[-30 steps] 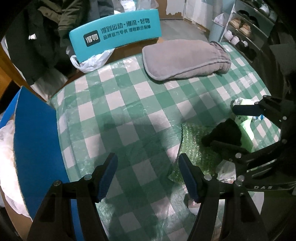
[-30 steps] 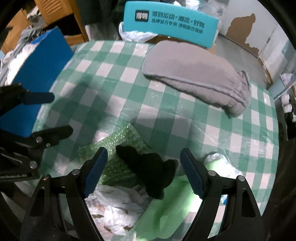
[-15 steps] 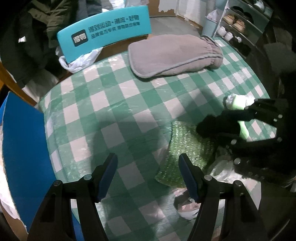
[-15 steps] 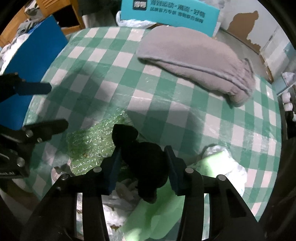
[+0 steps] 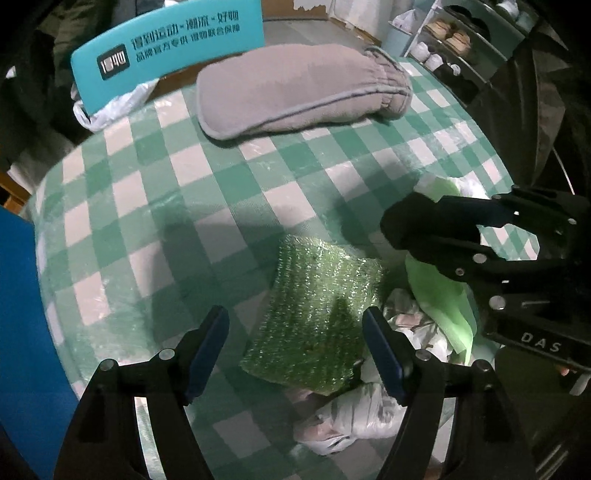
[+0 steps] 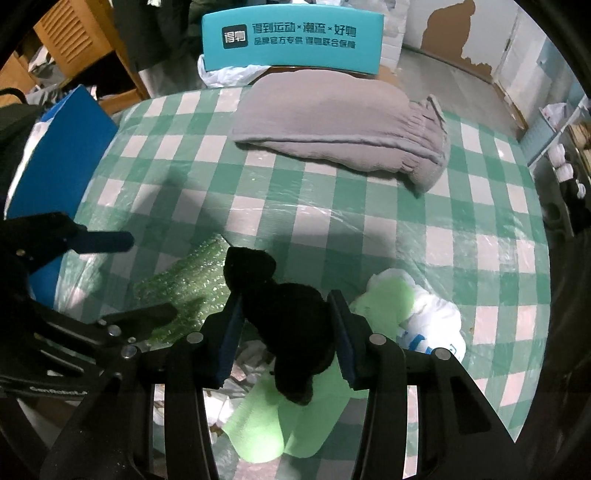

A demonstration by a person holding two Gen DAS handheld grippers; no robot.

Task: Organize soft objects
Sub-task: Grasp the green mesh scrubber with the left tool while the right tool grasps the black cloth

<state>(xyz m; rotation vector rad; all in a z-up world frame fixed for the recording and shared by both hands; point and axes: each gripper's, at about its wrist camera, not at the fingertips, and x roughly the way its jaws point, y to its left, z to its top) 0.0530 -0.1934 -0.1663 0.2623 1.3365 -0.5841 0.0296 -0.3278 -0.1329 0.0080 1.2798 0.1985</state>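
My right gripper is shut on a black fuzzy cloth, lifted a little off the checked table; the same cloth shows in the left wrist view between that gripper's jaws. My left gripper hangs over a green bubble-wrap sheet with its jaws opening; the sheet lies below and between them, untouched. Pale green foam sheets and crumpled white plastic bags lie near the table's front. A grey drawstring pouch lies flat at the back.
A teal chair back with printed text stands behind the table, with a white plastic bag under it. A blue panel stands at the table's left edge. A shelf of shoes is at far right.
My right gripper closed on the black cloth and raised it slightly off the pile. My left gripper moved toward the green bubble wrap, which now lies between its jaws, and widened a little.
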